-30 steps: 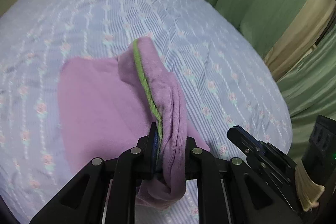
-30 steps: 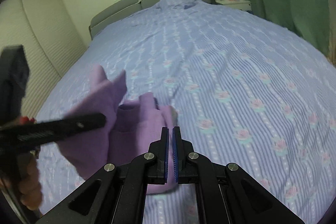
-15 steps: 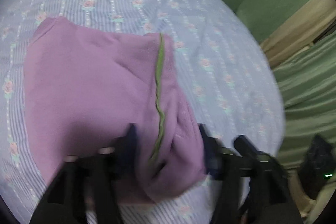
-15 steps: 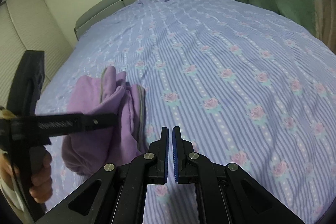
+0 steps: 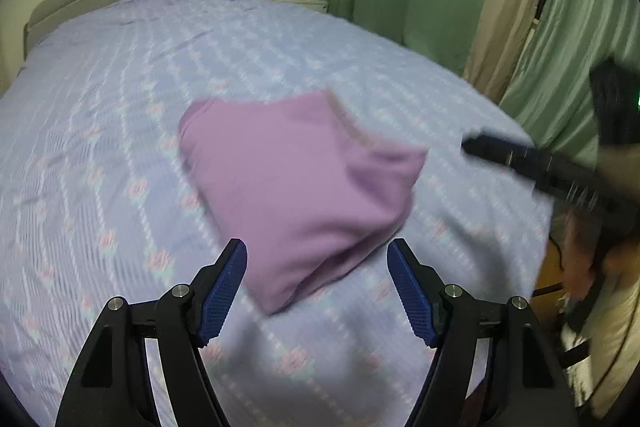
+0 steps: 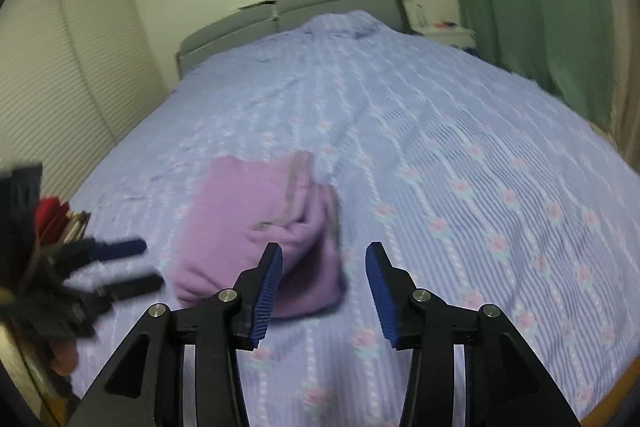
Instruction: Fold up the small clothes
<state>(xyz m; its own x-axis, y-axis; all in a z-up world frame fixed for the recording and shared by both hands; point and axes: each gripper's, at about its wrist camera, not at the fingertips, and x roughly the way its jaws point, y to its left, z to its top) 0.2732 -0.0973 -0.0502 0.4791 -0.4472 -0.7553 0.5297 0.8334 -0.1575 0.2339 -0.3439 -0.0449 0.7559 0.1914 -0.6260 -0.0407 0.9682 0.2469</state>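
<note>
Ahead of left tool (image 5: 317, 259), jaws just opened: purple garment (image 5: 296, 183), released.

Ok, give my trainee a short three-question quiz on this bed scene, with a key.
1. True or false: the left claw is clamped on the purple garment.
2. What does the purple garment lie on?
A. the nightstand
B. the floral bedspread
C. the headboard
3. Fill in: both the left claw and the right claw stand ____.

Key:
1. False; its jaws have just been opening, and nothing sits between them.
2. B
3. open; the right claw's jaws have also just been opening, empty.
</note>
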